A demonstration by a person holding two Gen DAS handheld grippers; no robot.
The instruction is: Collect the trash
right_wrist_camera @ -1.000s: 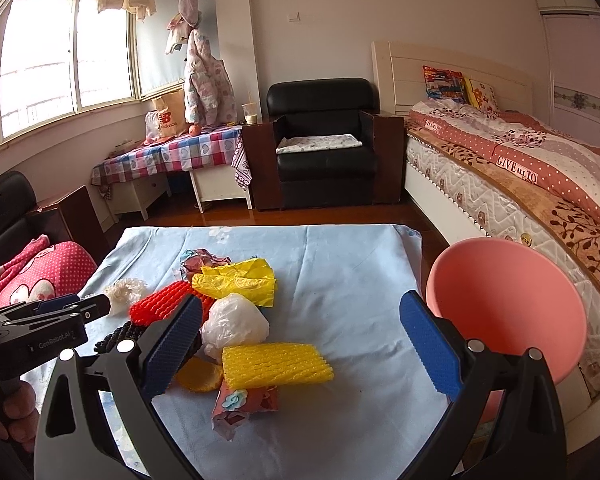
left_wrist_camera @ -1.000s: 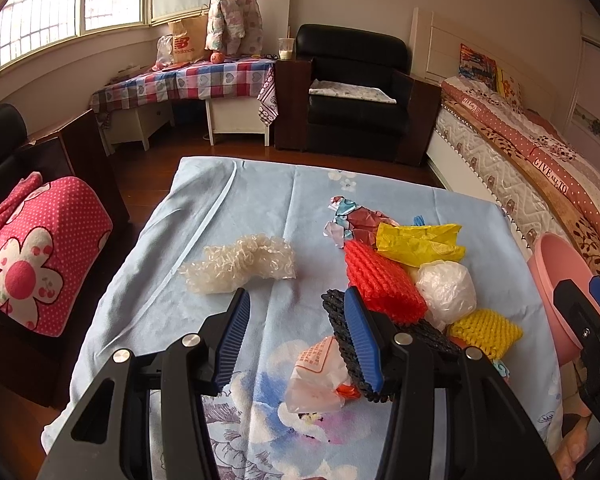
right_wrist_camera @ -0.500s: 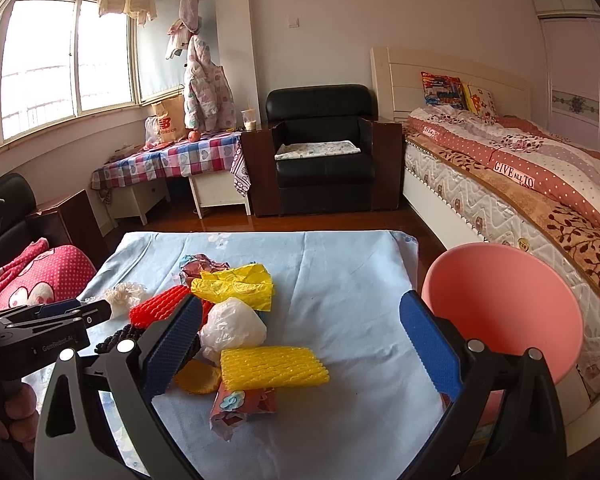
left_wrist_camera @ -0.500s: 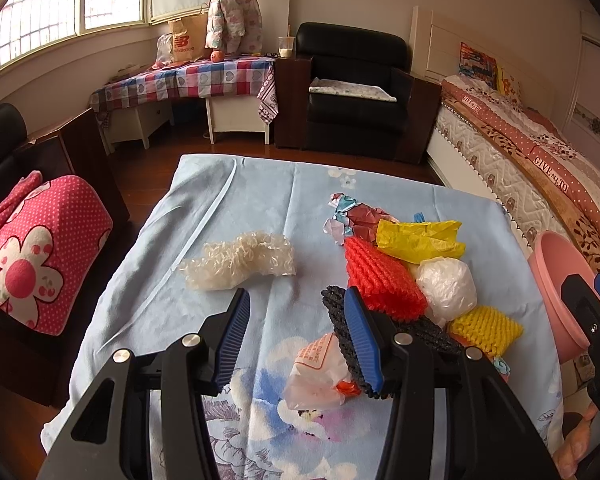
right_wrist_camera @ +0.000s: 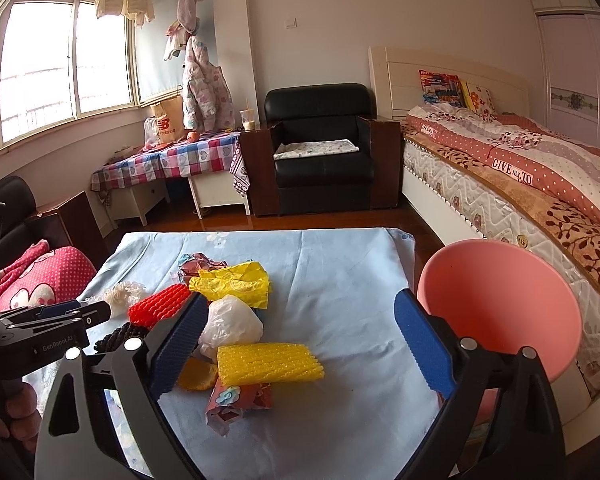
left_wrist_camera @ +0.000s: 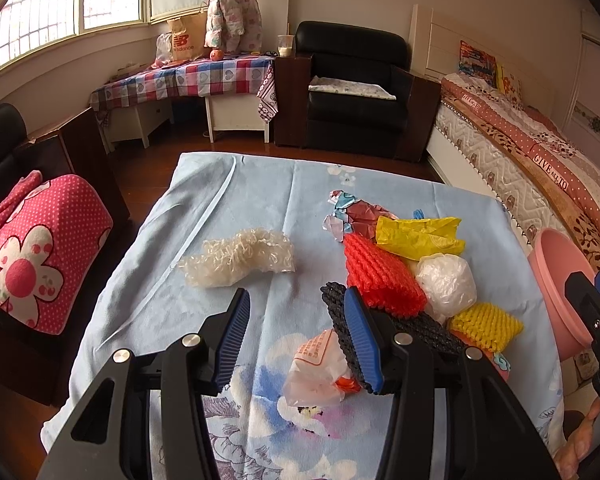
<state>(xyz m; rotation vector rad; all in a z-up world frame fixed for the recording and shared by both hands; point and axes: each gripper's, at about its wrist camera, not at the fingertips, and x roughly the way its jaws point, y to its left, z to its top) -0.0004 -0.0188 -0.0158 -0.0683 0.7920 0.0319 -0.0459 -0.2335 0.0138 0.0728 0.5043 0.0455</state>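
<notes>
Left claw [left_wrist_camera: 296,338] gapes wide, nothing between its blue pads, hovering over the near end of the counter draped in pale blue floral cloth [left_wrist_camera: 236,184]. Just ahead lies a clear crumpled plastic wrapper with red print [left_wrist_camera: 320,372], touching a black foam net [left_wrist_camera: 340,312]. Beyond it, a red foam net sleeve [left_wrist_camera: 380,276], white plastic bag ball [left_wrist_camera: 446,282] and yellow plastic bag [left_wrist_camera: 418,234] heap toward the right edge. Right claw [right_wrist_camera: 300,340] also spread, empty, over a yellow foam net sleeve [right_wrist_camera: 270,362]; a pink plastic basin [right_wrist_camera: 500,308] stands off the right edge.
</notes>
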